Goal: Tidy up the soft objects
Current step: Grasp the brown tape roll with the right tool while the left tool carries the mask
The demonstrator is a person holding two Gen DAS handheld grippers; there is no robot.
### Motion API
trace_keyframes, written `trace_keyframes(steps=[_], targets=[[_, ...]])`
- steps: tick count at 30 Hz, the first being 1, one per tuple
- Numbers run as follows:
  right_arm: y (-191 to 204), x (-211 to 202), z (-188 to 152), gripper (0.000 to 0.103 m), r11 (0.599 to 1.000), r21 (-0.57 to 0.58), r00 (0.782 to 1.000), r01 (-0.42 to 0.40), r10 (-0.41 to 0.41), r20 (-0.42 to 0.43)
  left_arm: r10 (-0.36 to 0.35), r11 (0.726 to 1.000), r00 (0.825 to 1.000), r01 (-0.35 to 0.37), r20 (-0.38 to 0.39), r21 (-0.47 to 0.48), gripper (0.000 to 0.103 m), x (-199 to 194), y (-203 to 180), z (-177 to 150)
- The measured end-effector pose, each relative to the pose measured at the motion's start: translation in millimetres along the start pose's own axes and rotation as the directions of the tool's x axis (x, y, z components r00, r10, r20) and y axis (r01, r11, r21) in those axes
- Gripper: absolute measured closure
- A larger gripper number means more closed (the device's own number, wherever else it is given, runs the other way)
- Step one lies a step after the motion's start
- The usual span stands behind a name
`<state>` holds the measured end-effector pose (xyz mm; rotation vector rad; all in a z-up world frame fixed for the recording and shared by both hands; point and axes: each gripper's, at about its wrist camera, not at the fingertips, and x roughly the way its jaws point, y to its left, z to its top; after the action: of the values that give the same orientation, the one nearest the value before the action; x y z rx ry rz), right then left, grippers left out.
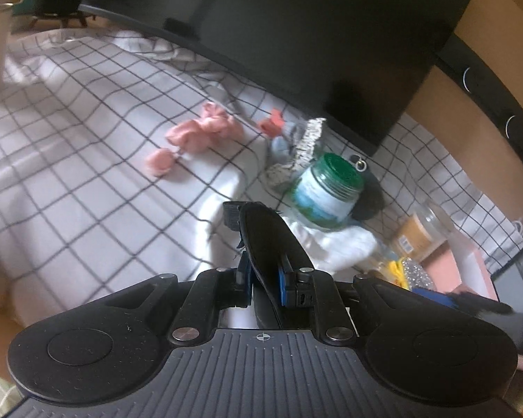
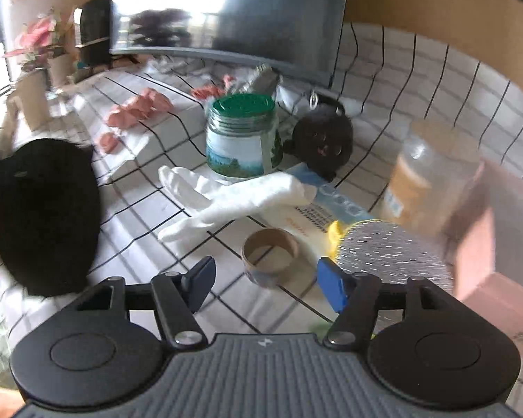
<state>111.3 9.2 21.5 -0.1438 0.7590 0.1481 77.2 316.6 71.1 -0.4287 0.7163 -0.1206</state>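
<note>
My left gripper [image 1: 265, 284] is shut on a flat black soft pouch [image 1: 268, 240], held above the checked cloth; the pouch also shows at the left of the right wrist view [image 2: 45, 216]. My right gripper [image 2: 266, 282] is open and empty, low over a cardboard tape ring [image 2: 270, 256]. A white glove [image 2: 233, 198] lies just ahead of it, also in the left wrist view [image 1: 341, 244]. A black plush toy [image 2: 322, 139] sits behind the glove. Pink soft pieces [image 1: 200, 132] lie further back on the cloth [image 2: 136, 111].
A green-lidded jar [image 2: 244, 136] stands by the plush. A clear jar [image 2: 432, 177], a silver glitter item [image 2: 387, 250] and a pink box [image 2: 498, 250] are at the right. A dark monitor [image 1: 296, 35] stands behind. Pots with flowers [image 2: 35, 69] are at far left.
</note>
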Motion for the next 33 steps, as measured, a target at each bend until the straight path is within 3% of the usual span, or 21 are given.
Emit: trace_keyframes(steps=[4, 6, 10, 13, 16, 18, 23, 26, 29, 33], targets=[[5, 25, 5, 0.040, 0.996, 0.051, 0.997, 0.067, -0.065, -0.039, -0.017, 1.000, 1.000, 0.017, -0.012, 0.020, 0.087, -8, 12, -1], [5, 29, 6, 0.061, 0.996, 0.062, 0.997, 0.068, -0.065, -0.050, -0.029, 0.999, 0.999, 0.029, -0.023, 0.022, 0.087, -8, 15, -1], [4, 9, 5, 0.060, 0.998, 0.041, 0.999, 0.051, -0.051, -0.012, -0.084, 0.994, 0.994, 0.089, -0.066, 0.061, 0.087, -2, 10, 0], [-2, -25, 1, 0.060, 0.998, 0.031, 0.998, 0.050, -0.050, 0.026, -0.159, 0.979, 0.980, 0.173, -0.121, 0.111, 0.087, 7, -10, -2], [-16, -54, -9, 0.060, 0.994, 0.037, 0.994, 0.106, -0.107, 0.034, -0.253, 0.948, 0.946, 0.284, -0.203, 0.144, 0.087, 20, -37, -7], [-30, -75, -20, 0.060, 0.983, 0.044, 0.983, 0.178, -0.180, 0.041, -0.305, 0.919, 0.913, 0.357, -0.270, 0.170, 0.087, 32, -61, -14], [-73, -124, -53, 0.060, 0.925, 0.111, 0.929, 0.364, -0.370, 0.032, -0.394, 0.824, 0.822, 0.514, -0.410, 0.239, 0.087, 58, -129, -31], [-98, -149, -71, 0.060, 0.881, 0.179, 0.895, 0.438, -0.447, 0.007, -0.443, 0.777, 0.778, 0.581, -0.446, 0.242, 0.087, 67, -167, -33], [-118, -168, -87, 0.060, 0.844, 0.236, 0.871, 0.481, -0.491, -0.020, -0.475, 0.746, 0.770, 0.609, -0.425, 0.268, 0.087, 77, -203, -20], [-134, -182, -98, 0.060, 0.822, 0.270, 0.856, 0.502, -0.516, -0.022, -0.523, 0.716, 0.753, 0.642, -0.399, 0.274, 0.087, 92, -249, 1]])
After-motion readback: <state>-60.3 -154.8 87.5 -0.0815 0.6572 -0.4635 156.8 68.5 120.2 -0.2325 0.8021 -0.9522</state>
